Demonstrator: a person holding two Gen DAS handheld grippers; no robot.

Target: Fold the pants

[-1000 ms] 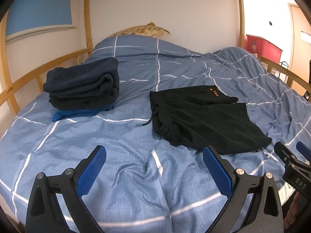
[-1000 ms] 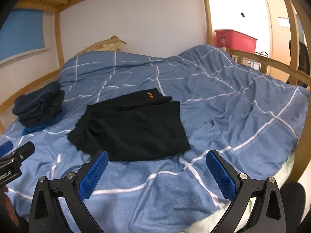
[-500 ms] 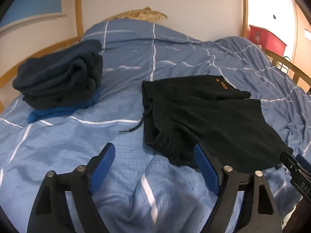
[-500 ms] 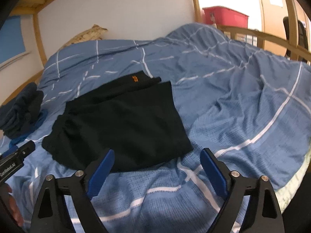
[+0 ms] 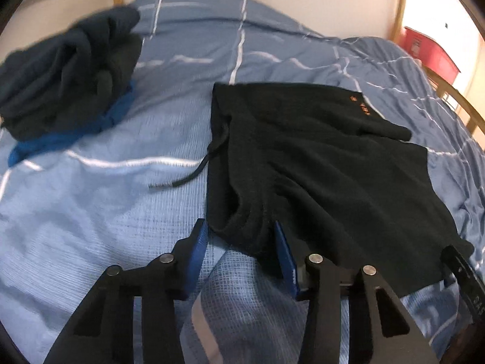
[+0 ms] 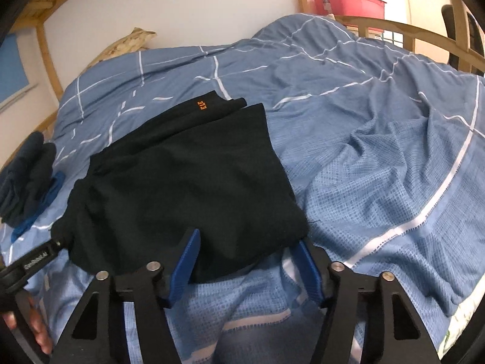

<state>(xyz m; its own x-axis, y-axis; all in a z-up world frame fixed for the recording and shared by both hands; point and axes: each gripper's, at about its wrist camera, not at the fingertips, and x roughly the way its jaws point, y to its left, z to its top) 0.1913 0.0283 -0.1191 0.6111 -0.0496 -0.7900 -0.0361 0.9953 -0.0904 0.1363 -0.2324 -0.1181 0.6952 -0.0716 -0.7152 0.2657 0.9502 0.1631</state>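
Left wrist view: black shorts flat on blue grid-lined duvet, waistband corner between parted fingers of left gripper. Right gripper parted too, straddling hem corner. Folded dark clothes at 10 o'clock. Red bin at 1 o'clock, beyond wooden rail.
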